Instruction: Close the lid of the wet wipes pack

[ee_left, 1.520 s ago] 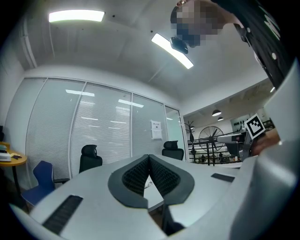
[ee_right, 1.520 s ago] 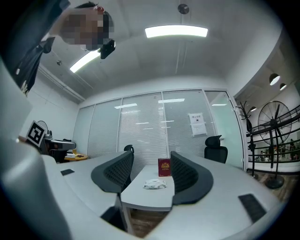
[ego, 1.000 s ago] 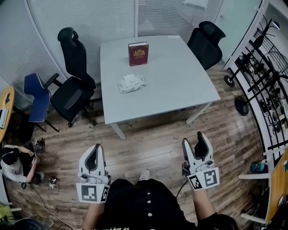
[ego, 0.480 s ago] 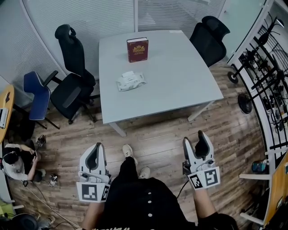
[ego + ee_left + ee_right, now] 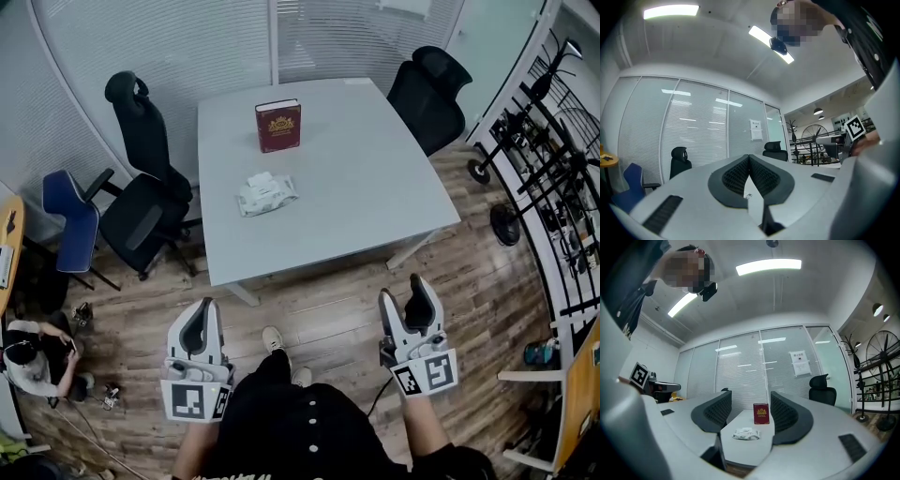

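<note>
Left claw (image 5: 749, 158) pressed together, right claw (image 5: 750, 403) spread. Right gripper view shows wipes pack (image 5: 746, 433); left doesn't.

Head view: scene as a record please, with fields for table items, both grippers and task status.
table: white, rectangular
wet wipes pack: lying flat on the table's left half; lid state too small to tell
book: red, standing upright beyond the pack
left gripper: jaws together, empty, short of the table
right gripper: jaws apart, empty, short of the table
seating: black chair and blue chair left of the table
task status: not begun; neither gripper touches the pack
</note>
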### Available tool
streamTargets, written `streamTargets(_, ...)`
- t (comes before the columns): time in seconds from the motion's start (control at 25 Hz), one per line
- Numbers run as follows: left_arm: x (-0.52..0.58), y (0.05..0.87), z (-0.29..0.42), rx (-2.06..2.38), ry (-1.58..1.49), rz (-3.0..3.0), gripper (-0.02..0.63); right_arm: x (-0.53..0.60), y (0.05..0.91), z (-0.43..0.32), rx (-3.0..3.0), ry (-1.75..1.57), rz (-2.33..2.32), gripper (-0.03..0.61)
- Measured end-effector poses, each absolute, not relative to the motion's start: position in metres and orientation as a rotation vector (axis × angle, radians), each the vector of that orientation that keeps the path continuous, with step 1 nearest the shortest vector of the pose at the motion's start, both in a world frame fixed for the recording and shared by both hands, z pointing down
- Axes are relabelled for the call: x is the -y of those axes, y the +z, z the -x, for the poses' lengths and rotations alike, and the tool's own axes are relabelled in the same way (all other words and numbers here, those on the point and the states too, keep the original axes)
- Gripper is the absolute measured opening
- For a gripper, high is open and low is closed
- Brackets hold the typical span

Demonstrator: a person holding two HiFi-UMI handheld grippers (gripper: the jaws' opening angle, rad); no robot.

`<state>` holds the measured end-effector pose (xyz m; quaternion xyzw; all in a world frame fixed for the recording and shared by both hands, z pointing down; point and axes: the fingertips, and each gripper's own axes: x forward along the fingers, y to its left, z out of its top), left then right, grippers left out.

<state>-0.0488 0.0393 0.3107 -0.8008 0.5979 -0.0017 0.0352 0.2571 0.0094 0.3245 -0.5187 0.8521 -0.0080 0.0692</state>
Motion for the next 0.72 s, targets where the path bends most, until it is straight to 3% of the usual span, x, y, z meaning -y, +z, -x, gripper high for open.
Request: streamTargets(0.72,0.061,0.309,0.091,-1.861,0.066,2.446,0.015,0.091,0.311,-0.223,-2.583,0.021,1.566,0.259)
